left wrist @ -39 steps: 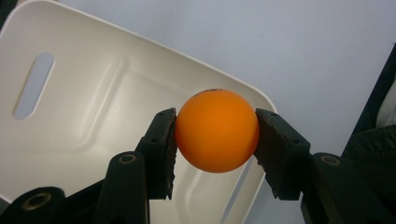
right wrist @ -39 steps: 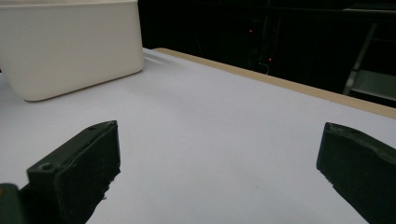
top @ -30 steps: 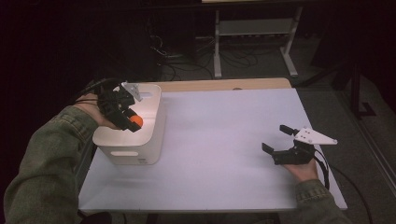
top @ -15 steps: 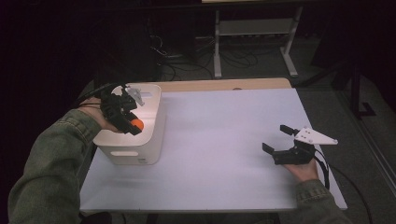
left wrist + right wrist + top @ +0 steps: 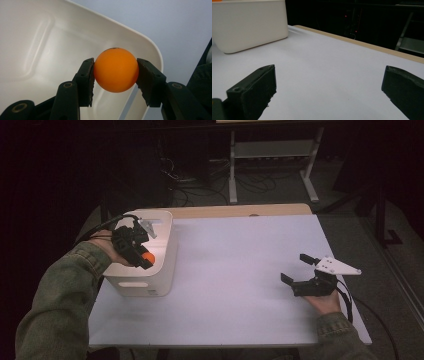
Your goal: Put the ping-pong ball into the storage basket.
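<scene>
We start with the pale surface (image 5: 235, 285), which spreads ahead of both pairs of fingers and lies bare between them; on it, directly under the left gripper (image 5: 142, 257), stands the white bin (image 5: 167, 245), a smooth plastic tub with rounded corners, whose inside lies below and beyond the left fingertips in the left gripper view.

The right gripper (image 5: 300, 270) rests low over the surface, well apart from the bin; its fingers (image 5: 254, 90) stand wide apart with nothing between them.

The left gripper's fingers (image 5: 86, 80) are closed on the orange ball (image 5: 116, 70), one pad on each side at its widest girth; the ball sits squarely between the fingertips, above the bin's open mouth and near its rim.

We judge the ball to be light, hollow and stiff, much like a table-tennis ball; its skin looks smooth and somewhat slippery, and being round it offers each pad little more than a small patch of contact. We would therefore take hold of it across the middle, as here; a grip above or below that line would likely squirt it out. Hard squeezing could dent it, so gentle pressure is enough; once let go, we expect it to bounce and roll, though the bin's walls should keep it in.
</scene>
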A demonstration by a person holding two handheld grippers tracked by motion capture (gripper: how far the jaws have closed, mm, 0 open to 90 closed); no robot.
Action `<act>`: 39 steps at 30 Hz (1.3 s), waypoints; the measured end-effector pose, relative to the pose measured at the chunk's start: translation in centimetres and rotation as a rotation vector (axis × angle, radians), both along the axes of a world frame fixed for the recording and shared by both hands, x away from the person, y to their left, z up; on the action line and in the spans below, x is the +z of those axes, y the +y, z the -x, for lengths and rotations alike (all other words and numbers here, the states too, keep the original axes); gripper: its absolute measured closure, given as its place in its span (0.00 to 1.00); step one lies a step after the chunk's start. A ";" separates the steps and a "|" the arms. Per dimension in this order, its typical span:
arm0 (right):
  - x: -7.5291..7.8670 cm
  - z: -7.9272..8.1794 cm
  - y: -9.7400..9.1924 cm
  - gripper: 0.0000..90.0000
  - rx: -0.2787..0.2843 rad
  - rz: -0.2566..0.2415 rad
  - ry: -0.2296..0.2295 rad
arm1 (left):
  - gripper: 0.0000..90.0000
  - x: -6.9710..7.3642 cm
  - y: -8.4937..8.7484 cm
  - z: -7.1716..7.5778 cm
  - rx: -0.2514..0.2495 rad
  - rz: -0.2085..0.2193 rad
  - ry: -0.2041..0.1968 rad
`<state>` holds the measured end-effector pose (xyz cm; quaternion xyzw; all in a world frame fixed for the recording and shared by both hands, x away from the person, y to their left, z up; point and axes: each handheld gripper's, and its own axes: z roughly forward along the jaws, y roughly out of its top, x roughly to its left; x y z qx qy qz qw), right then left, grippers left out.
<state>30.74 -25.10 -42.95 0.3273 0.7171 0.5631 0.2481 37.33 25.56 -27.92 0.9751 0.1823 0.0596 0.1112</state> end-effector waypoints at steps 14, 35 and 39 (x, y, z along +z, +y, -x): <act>0.0 0.0 0.0 0.00 0.000 0.002 0.003 | 0.56 -1.4 -0.5 -0.5 -0.004 -0.015 -0.001; -0.2 -0.1 0.1 0.00 0.002 0.011 0.006 | 0.56 -3.4 -0.9 -1.4 -0.016 -0.032 0.018; -0.1 -0.1 0.1 0.00 0.003 0.010 0.003 | 0.56 -3.6 -0.9 -1.6 -0.009 -0.034 0.019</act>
